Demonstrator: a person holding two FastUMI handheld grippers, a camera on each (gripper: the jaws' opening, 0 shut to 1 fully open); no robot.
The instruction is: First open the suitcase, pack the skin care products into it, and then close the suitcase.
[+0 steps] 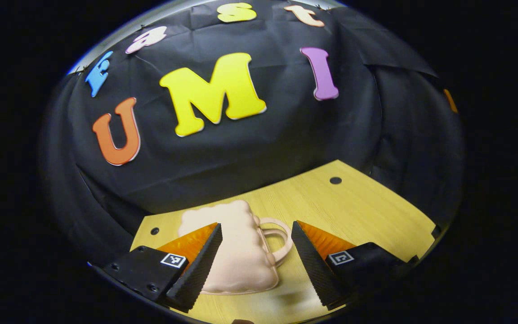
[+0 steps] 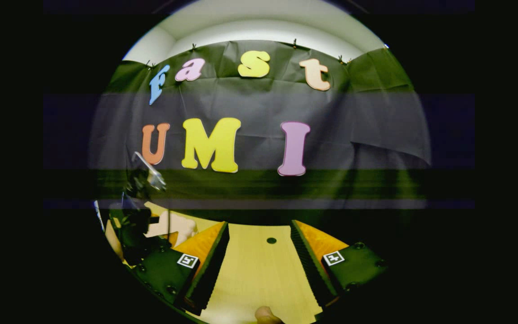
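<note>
Currently the small pale suitcase [image 1: 236, 252] lies flat and closed on the wooden table [image 1: 358, 211], its loop handle [image 1: 277, 238] turned toward the right-hand end of the table as seen in the left gripper view. The left gripper [image 1: 256, 256] stands low over the suitcase with its jaws spread wide, one finger over the suitcase's near left side and the other just beyond the handle; neither finger presses on anything. That straddling stance reads, in my judgement, as a lining-up for a hold on the handle or the lid edge, so opening is the step in hand and has not begun. The right gripper [image 2: 259, 265] hangs well apart from the suitcase, jaws likewise spread and empty over bare table, probably held back until the lid is up. Its view is banded and dim; at its left edge the suitcase [image 2: 173, 227] shows faintly behind a dark shape I cannot identify. No skin care products can be made out near the suitcase.
</note>
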